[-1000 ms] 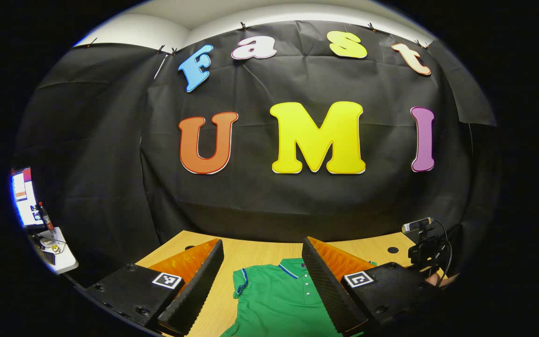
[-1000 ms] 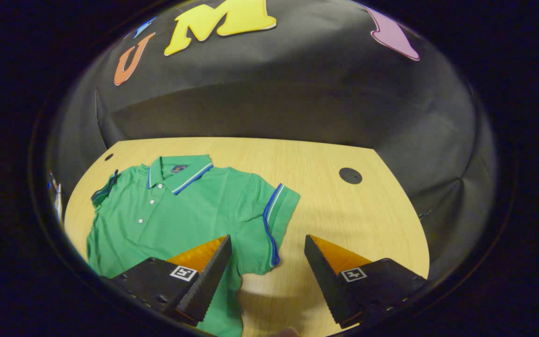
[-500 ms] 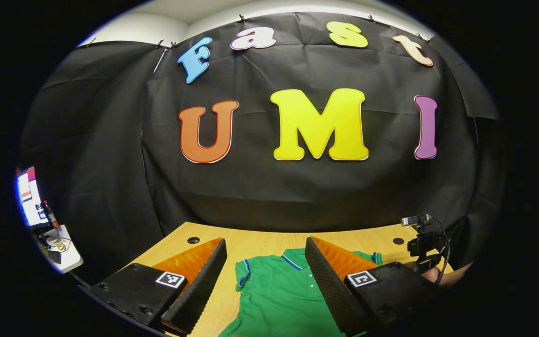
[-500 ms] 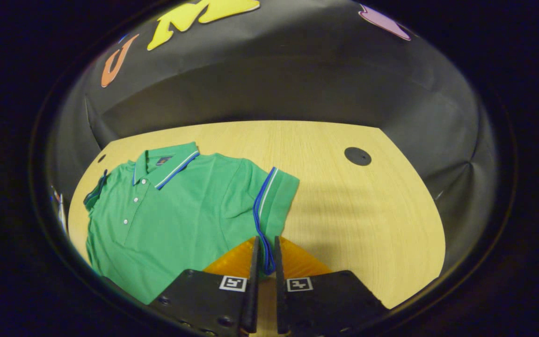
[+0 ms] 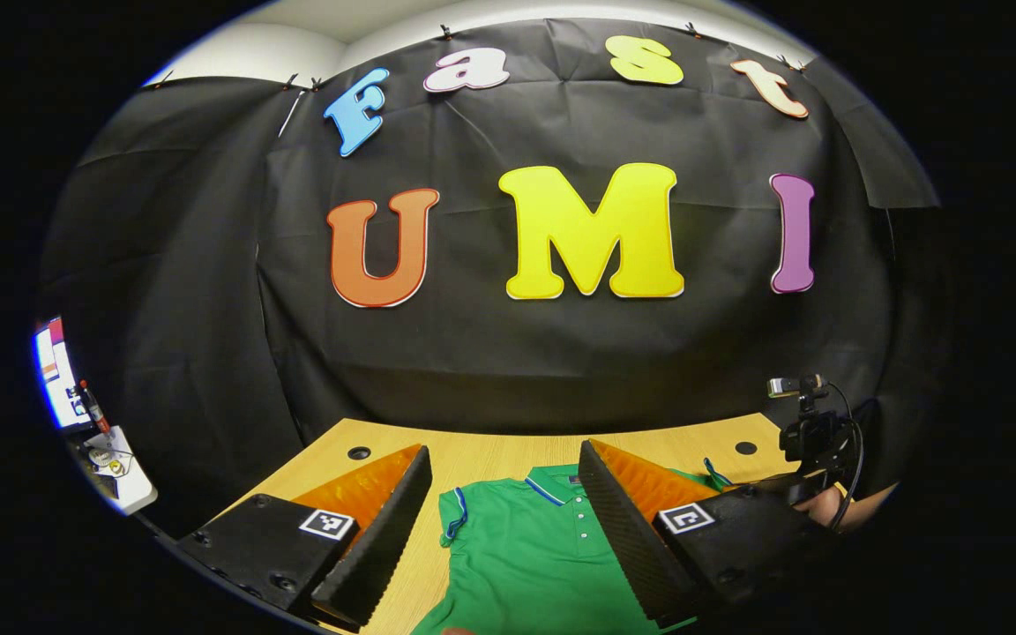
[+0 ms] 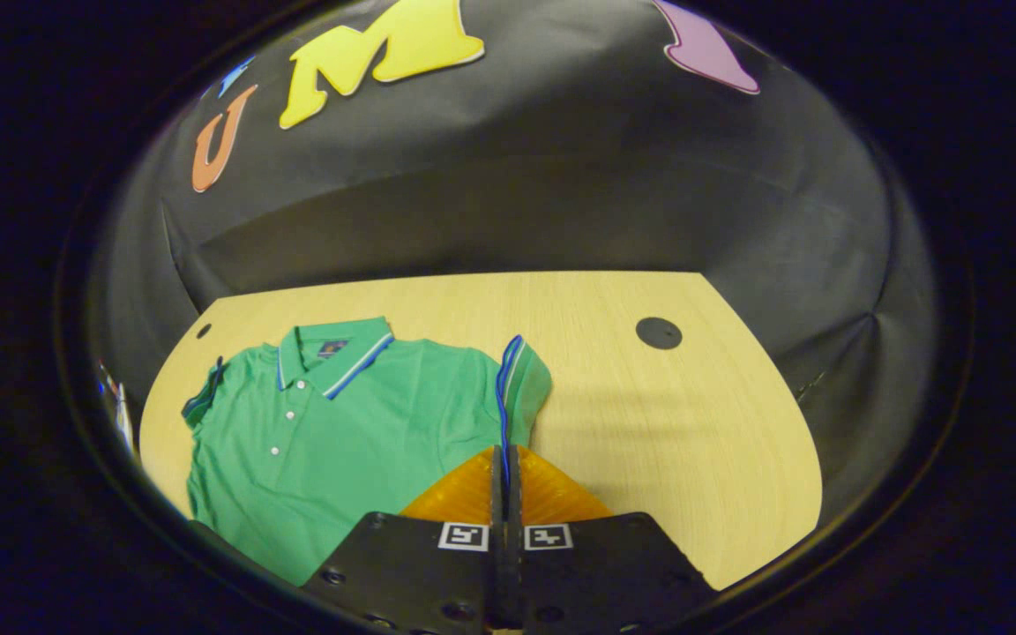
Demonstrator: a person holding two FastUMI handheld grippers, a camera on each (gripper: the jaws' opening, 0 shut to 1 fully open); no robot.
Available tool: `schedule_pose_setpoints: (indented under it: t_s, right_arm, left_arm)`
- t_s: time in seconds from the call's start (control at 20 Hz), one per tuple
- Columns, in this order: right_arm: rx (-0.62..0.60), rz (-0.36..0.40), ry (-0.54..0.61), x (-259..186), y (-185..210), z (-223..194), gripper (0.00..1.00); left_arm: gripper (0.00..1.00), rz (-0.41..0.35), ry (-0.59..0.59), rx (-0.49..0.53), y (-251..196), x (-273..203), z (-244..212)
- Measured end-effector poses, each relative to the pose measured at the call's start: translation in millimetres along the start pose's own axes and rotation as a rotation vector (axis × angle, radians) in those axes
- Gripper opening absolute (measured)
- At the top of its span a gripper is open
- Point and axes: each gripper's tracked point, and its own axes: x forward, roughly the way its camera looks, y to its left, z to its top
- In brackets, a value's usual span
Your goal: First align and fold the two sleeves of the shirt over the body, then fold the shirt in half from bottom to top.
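One green shirt [image 6: 332, 423] lies flat on the wooden table [image 6: 667, 414]. The right gripper [image 6: 504, 463] is clamped on the edge of the right sleeve [image 6: 521, 388], apparently lifting it. The left gripper [image 5: 504, 520] hovers over the shirt's left side, fingers spread wide apart.

Two gripper-mounted cameras, one near level and one tilted down, overlapped on the shirt and the table.

The left gripper view sat low at the near edge of the table [image 5: 481, 459] and faced almost level toward the booth wall, with the shirt [image 5: 534, 556] close under its lens between the fingers of the left gripper [image 5: 499, 529]. The right gripper view looked from higher up, pitched down across the table [image 6: 667, 423], with the shirt [image 6: 340, 423] to its left and close by. The left gripper view also took in the right gripper's camera mount [image 5: 812, 432] at its right edge.
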Motion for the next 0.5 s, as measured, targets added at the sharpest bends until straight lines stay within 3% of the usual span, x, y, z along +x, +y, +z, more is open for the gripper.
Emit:
schedule_pose_setpoints:
  t_s: [0.25, 0.5]
  right_arm:
    - [-0.004, 0.060, -0.035, -13.6, 62.1, 20.2, 0.00]
    - [-0.002, 0.101, -0.006, -2.3, 120.4, 14.6, 0.00]
  left_arm:
    - [1.00, 0.018, -0.006, -0.016, 16.7, -9.0, 2.1]
    - [1.00, 0.062, -0.010, -0.014, 43.0, -24.4, 4.7]
